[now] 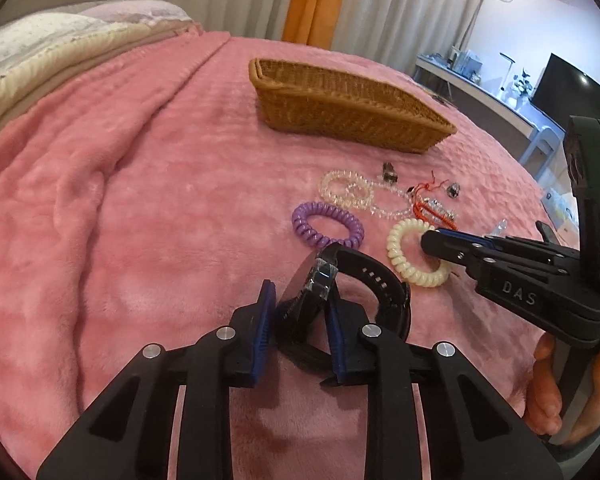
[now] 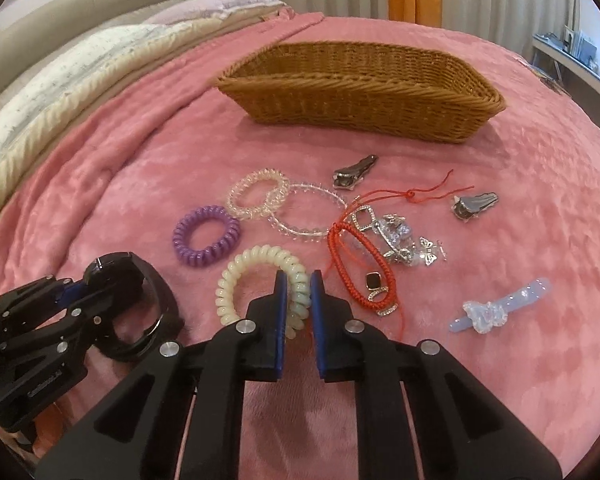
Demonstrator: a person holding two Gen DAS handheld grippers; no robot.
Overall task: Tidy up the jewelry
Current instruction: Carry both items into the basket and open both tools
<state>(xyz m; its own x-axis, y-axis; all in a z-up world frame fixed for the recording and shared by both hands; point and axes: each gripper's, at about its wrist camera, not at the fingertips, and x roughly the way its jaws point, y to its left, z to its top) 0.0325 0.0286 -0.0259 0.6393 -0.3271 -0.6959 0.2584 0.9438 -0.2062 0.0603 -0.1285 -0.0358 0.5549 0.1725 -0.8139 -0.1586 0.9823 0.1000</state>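
Observation:
My left gripper (image 1: 298,308) is shut on a black wristwatch (image 1: 364,280), seen also in the right wrist view (image 2: 140,304), low over the pink blanket. My right gripper (image 2: 299,280) is shut on the rim of a cream spiral hair tie (image 2: 256,276), which lies on the blanket (image 1: 404,258). A purple spiral tie (image 2: 206,236), a clear spiral tie (image 2: 256,192), a clear bead bracelet (image 2: 308,216), a red cord bracelet (image 2: 360,264), silver pieces (image 2: 404,240), two metal clips (image 2: 354,172) and a lilac hair clip (image 2: 496,308) lie nearby. A wicker basket (image 2: 360,92) stands behind them.
The pink blanket (image 1: 140,200) covers the bed, with folds at the left. Pillows and a cream quilt (image 2: 60,92) lie at the far left. Curtains hang behind; a desk with a monitor (image 1: 560,84) stands beyond the bed's right edge.

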